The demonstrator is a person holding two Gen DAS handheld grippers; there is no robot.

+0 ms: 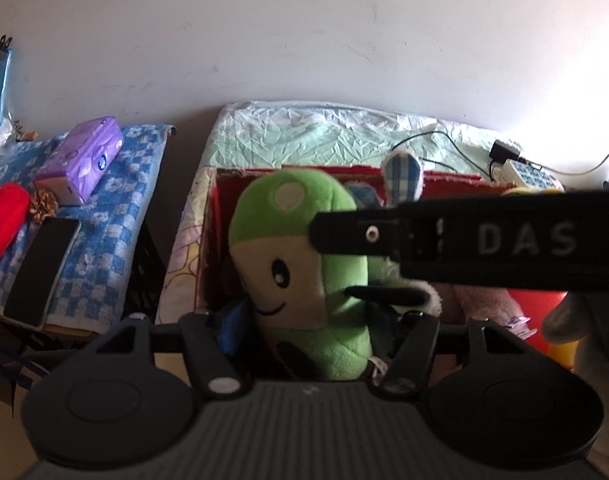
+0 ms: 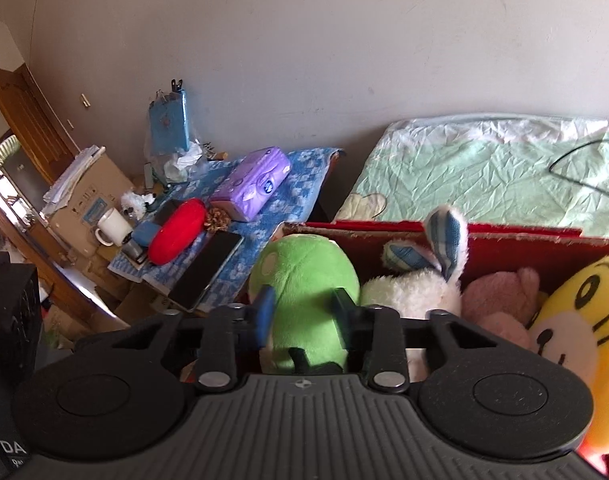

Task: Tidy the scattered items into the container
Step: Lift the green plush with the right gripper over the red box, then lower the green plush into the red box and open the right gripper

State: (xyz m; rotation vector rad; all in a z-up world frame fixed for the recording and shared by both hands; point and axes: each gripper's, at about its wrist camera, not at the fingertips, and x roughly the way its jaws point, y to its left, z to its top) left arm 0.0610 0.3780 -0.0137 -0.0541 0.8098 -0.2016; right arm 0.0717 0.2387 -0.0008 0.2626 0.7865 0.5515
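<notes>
While the right gripper [image 2: 302,312] has its jaws clamped on the green plush [image 2: 304,276], the left gripper [image 1: 316,320] jaws stand apart around it. Letting go early could tip it over the red box [image 2: 524,240] wall at nine o'clock.

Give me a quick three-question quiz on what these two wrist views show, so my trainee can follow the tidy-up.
1. Which toy sits between the fingers of the right gripper? A pink plush, B green plush, C yellow plush.
2. True or false: the purple tissue pack is inside the red box.
3. Fill in: the dark phone lies on the ____ cloth.
Key: 1 B. 2 False; the pack rests on the side surface, outside the box. 3 Blue checked cloth.
</notes>
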